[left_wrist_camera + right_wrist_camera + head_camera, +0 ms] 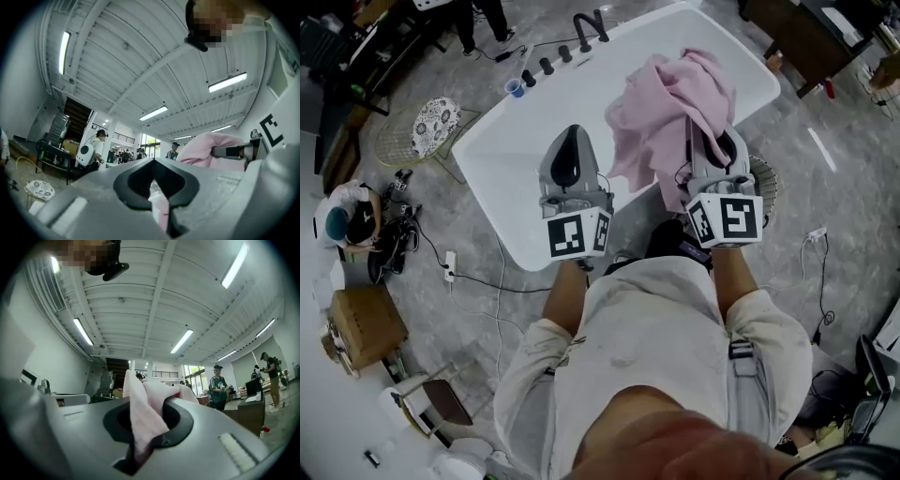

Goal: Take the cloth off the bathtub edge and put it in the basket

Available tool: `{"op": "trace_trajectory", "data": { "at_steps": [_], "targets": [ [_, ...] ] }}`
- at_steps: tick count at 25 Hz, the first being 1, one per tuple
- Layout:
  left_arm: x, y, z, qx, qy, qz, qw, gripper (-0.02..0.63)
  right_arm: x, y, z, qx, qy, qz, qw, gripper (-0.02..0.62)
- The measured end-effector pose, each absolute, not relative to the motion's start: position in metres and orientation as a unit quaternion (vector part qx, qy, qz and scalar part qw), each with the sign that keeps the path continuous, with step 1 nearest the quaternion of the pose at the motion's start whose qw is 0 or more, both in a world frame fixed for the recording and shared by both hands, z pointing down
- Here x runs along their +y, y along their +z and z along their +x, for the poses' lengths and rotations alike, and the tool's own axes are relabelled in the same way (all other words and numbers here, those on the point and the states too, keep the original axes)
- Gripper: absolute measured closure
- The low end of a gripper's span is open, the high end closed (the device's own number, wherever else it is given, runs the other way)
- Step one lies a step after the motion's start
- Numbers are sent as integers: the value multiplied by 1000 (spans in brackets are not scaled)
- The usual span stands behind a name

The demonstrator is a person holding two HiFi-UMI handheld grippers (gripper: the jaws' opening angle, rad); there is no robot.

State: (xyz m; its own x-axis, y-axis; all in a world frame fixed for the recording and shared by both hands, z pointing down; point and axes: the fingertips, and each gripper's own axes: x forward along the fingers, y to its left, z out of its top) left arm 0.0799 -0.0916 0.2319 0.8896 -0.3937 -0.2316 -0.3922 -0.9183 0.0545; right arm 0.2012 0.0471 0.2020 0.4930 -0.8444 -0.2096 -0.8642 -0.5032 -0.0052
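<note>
Obs., standing beside the tub. Both claws are raised with their tips pointing up toward the ceiling lights.

Right claw (715, 150): jaws closed tight on the pink cloth (670, 103). In the right gripper view a fold of it comes up through the jaw opening and runs down into the seam between them. The bulk of the cloth is bunched over and beyond this claw's tips, clear of the tub rim. One flap hangs down on the inner side, toward the other claw.

Left claw (572, 131): jaws drawn together. In the left gripper view a narrow strip of the same pink fabric sits in the slit between them, so it seems to have a corner pinched. The main lump shows off to this claw's right.

White bathtub (534, 122): below and ahead of both claws. Black tap (589, 28) and blue cup (515, 87) are on its far rim, well beyond the left claw's tips.

Round wire basket (766, 187): on the floor just outside the right claw, partly hidden by it. The cloth is not in it.
</note>
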Motion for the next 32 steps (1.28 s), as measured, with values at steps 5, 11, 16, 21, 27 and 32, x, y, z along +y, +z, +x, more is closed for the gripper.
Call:
{"op": "trace_trajectory", "data": {
  "at_steps": [5,11,16,21,27,32],
  "targets": [
    [-52,232,141,-135,-116,984,10,604,105,205,242,431,90,-897,44,562],
    [-10,234,204,-67,-115,991,19,604,165,211,283,358,88,-929,29,562],
    [29,232,254,-6,-111,993,27,604,217,212,308,294,86,-952,17,561],
    [73,238,300,53,-102,993,29,604,267,219,330,236,79,-969,12,561],
    [126,246,344,128,-88,987,33,604,320,229,349,166,62,-984,6,562],
    [151,259,366,158,-73,984,32,604,346,247,364,133,44,-990,5,562]
  ]
}}
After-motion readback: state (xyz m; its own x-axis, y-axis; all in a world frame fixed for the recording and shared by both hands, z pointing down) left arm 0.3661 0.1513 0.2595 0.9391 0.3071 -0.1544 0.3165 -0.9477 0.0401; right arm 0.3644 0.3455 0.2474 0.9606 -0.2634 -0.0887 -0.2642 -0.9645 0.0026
